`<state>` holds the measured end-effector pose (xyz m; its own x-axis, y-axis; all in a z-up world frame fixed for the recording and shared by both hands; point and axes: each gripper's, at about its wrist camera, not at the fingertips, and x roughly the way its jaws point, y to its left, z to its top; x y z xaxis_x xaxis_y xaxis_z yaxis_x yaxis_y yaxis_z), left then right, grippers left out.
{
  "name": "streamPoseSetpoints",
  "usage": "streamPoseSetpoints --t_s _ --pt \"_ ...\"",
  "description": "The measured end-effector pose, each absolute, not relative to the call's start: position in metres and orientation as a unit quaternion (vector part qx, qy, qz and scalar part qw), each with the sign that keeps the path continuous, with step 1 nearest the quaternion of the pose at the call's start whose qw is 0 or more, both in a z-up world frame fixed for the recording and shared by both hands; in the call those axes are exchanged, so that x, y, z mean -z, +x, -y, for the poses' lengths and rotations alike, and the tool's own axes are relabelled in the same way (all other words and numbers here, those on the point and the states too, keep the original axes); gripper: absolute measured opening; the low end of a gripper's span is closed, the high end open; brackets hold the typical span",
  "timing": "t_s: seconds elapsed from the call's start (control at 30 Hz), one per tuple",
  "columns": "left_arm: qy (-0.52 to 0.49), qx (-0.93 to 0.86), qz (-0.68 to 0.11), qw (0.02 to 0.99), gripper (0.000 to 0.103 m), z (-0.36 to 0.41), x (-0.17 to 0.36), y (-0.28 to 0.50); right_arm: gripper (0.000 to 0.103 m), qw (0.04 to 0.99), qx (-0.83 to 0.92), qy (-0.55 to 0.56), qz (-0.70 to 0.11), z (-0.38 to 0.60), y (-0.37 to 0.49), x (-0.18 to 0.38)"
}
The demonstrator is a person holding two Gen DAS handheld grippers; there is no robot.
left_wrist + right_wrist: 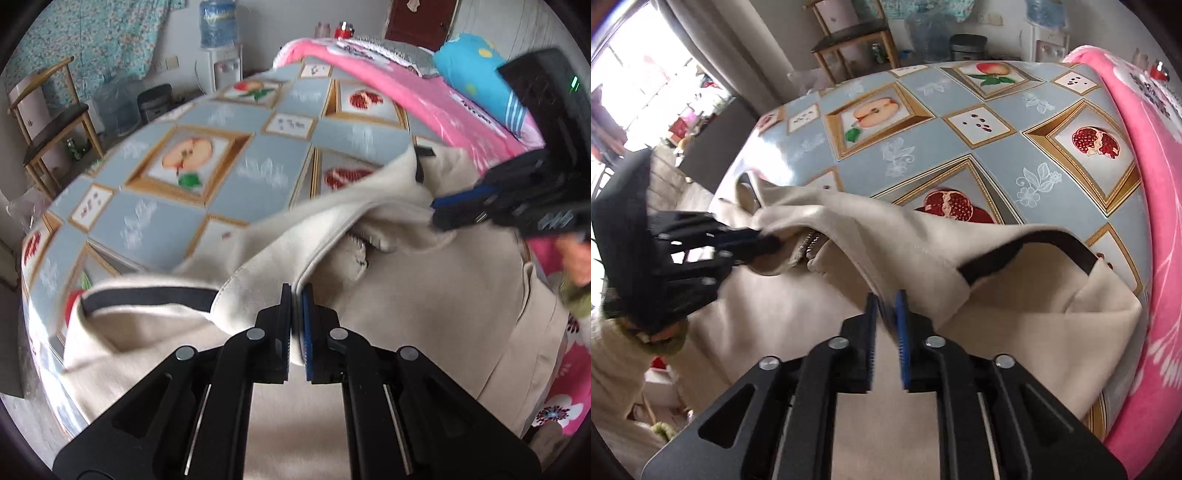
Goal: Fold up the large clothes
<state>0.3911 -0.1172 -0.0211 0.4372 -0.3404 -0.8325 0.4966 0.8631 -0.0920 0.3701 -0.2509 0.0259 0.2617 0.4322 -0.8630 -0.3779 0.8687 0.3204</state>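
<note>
A large cream jacket (424,302) with dark trim (147,297) and a zipper (364,242) lies across the near part of a table. My left gripper (296,291) is shut on a raised fold of its edge. Further right, my right gripper (436,214) pinches another lifted part of the same edge. In the right wrist view the jacket (923,240) rises in a ridge between both tools. There the right gripper (885,299) has its pads on a cream fold. The left gripper (772,243) grips cloth beside the zipper.
The table carries a blue-grey fruit-print cover (177,218) (1015,158). A pink blanket (417,92) (1160,221) and a blue pillow (476,74) lie along its far side. A wooden chair (55,122) and a water dispenser (221,66) stand beyond the table.
</note>
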Motion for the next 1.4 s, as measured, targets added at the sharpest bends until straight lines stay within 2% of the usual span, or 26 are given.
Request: streamPoseSetpoints --t_s 0.07,0.1,0.23,0.3,0.33,0.4,0.43,0.5,0.7,0.83,0.93,0.97,1.1,1.23,1.4 --pt "0.087 0.25 -0.466 0.844 0.005 0.116 0.022 0.389 0.03 0.804 -0.284 0.052 -0.52 0.254 0.368 -0.05" --pt "0.09 0.253 -0.464 0.844 0.005 0.116 0.021 0.388 0.031 0.806 -0.294 0.062 -0.51 0.253 0.37 -0.056" --pt "0.095 0.255 -0.461 0.844 0.005 0.116 0.02 0.386 0.031 0.801 -0.308 0.084 -0.507 0.223 0.394 -0.055" --pt "0.088 0.254 -0.461 0.845 0.006 0.114 0.017 0.383 0.023 0.788 -0.302 0.08 -0.53 0.207 0.403 -0.034" --pt "0.085 0.252 -0.46 0.847 0.009 0.112 0.015 0.381 0.021 0.775 -0.301 0.082 -0.55 0.2 0.407 -0.018" --pt "0.052 0.259 -0.461 0.847 0.021 0.099 0.004 0.375 0.019 0.751 -0.305 0.087 -0.58 0.193 0.406 0.005" --pt "0.029 0.262 -0.458 0.849 0.031 0.091 -0.001 0.372 0.019 0.743 -0.307 0.087 -0.589 0.192 0.401 0.014" --pt "-0.024 0.258 -0.461 0.849 0.041 0.071 -0.007 0.371 0.018 0.739 -0.308 0.081 -0.594 0.193 0.39 0.022" --pt "-0.172 0.187 -0.532 0.808 0.041 0.038 0.016 0.41 0.018 0.726 -0.307 0.118 -0.603 0.206 0.388 0.029" --pt "-0.243 0.168 -0.572 0.765 0.041 0.033 0.042 0.426 0.021 0.728 -0.299 0.162 -0.595 0.232 0.386 0.01" --pt "-0.273 0.16 -0.58 0.751 0.041 0.029 0.051 0.428 0.043 0.745 -0.264 0.221 -0.572 0.273 0.386 -0.006" --pt "-0.28 0.16 -0.58 0.748 0.041 0.028 0.052 0.428 0.047 0.746 -0.249 0.238 -0.57 0.286 0.387 -0.007" --pt "-0.295 0.162 -0.581 0.741 0.041 0.025 0.055 0.43 0.048 0.715 -0.184 0.295 -0.607 0.32 0.393 0.02" --pt "-0.342 0.183 -0.577 0.719 0.04 0.02 0.062 0.43 0.048 0.677 -0.196 0.339 -0.624 0.323 0.392 0.043" --pt "-0.329 0.211 -0.568 0.724 0.039 0.028 0.056 0.426 0.048 0.655 -0.22 0.343 -0.636 0.314 0.388 0.048"
